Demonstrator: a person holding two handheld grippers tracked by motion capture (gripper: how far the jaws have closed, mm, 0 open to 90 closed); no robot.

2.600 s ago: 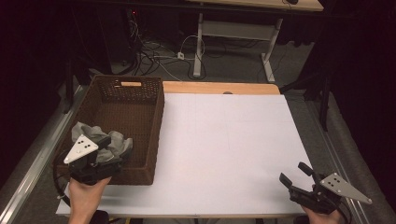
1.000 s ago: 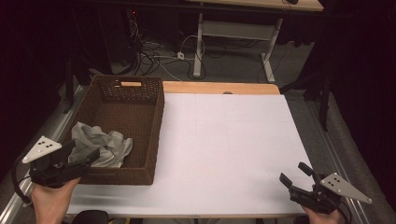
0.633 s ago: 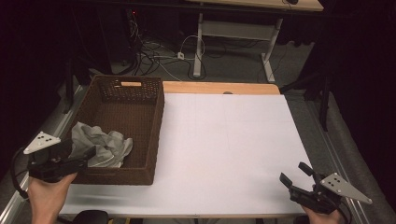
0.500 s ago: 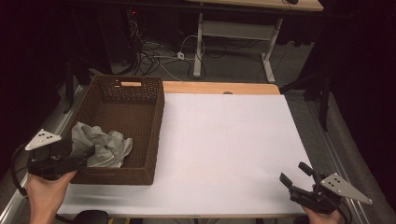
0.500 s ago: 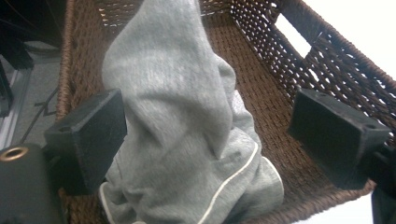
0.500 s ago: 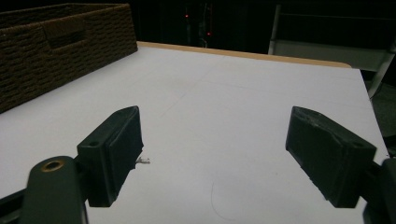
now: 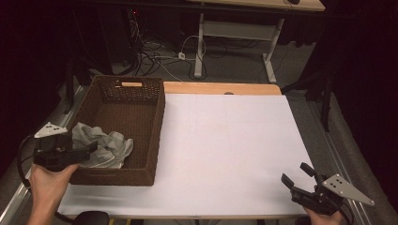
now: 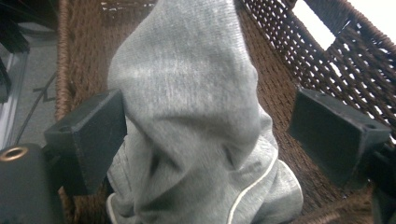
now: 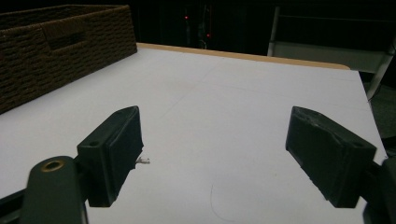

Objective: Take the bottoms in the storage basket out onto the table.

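Well, the big white table (image 7: pixel 225 154) has a brown woven basket (image 7: pixel 141 122) on its left side, and a grey cloth (image 7: pixel 105 147) lies bunched in the near end of the basket. The left gripper (image 7: pixel 87 149) sits at the basket's near left corner, pointing in over the rim. Up close, the grey cloth (image 8: pixel 187 116) runs straight ahead between the jaws, and they are spread wide with nothing pinched. So the left hand (image 7: pixel 47 180) is the close one, and I think it would squeeze next. The right gripper (image 7: pixel 295 176) waits far off at the near right corner, jaws spread wide too, holding nothing.
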